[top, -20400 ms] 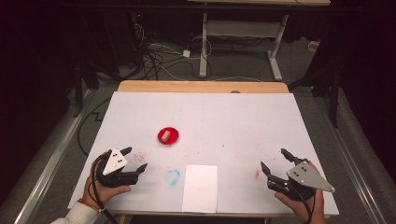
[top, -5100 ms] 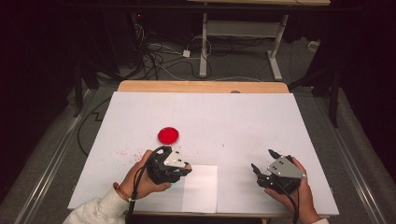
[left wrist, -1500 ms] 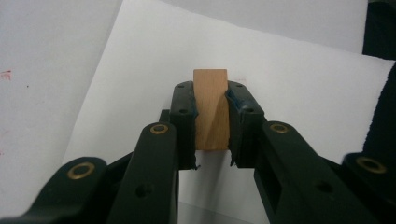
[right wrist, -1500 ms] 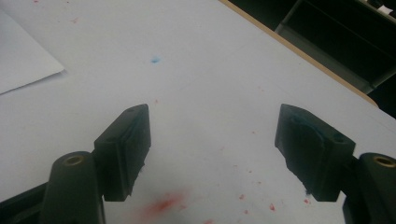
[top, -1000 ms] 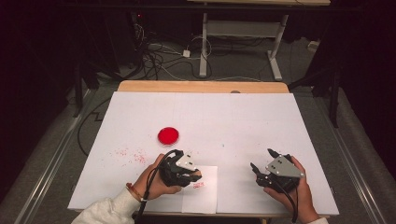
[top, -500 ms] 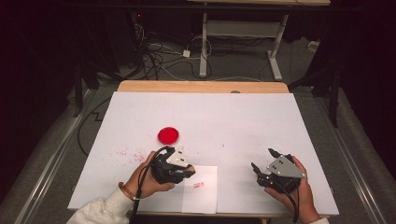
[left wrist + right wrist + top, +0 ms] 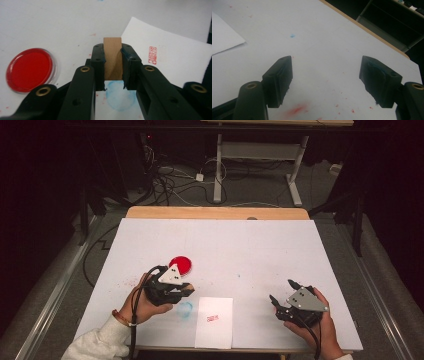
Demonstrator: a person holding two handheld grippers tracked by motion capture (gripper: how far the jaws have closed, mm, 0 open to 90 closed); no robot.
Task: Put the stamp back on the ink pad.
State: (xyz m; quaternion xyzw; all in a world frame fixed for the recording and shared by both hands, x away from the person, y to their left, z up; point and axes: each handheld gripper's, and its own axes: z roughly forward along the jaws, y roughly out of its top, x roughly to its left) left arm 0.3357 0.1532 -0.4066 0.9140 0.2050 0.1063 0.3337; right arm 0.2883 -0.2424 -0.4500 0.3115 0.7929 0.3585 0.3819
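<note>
My left gripper (image 7: 183, 290) (image 7: 112, 67) is shut on a small wooden stamp block (image 7: 112, 58), held above the table between the red ink pad (image 7: 180, 265) (image 7: 28, 69) and the white paper sheet (image 7: 215, 321) (image 7: 175, 60). The sheet bears a small red stamp mark (image 7: 213, 318) (image 7: 152, 55). A pale blue smudge (image 7: 185, 309) (image 7: 120, 96) lies on the table just under the left gripper. My right gripper (image 7: 284, 296) (image 7: 325, 80) rests open near the table's front right, nothing between its fingers.
The white table cover (image 7: 250, 250) carries faint red speckles (image 7: 298, 109) and a tiny blue dot (image 7: 292, 35). A wooden strip (image 7: 215, 213) edges the far side. Cables and a desk frame (image 7: 260, 165) lie on the dark floor beyond.
My left gripper, holding the stamp block, has lifted off the paper and moved left and back toward the ink pad, leaving a red mark on the sheet. The right gripper stays still.
</note>
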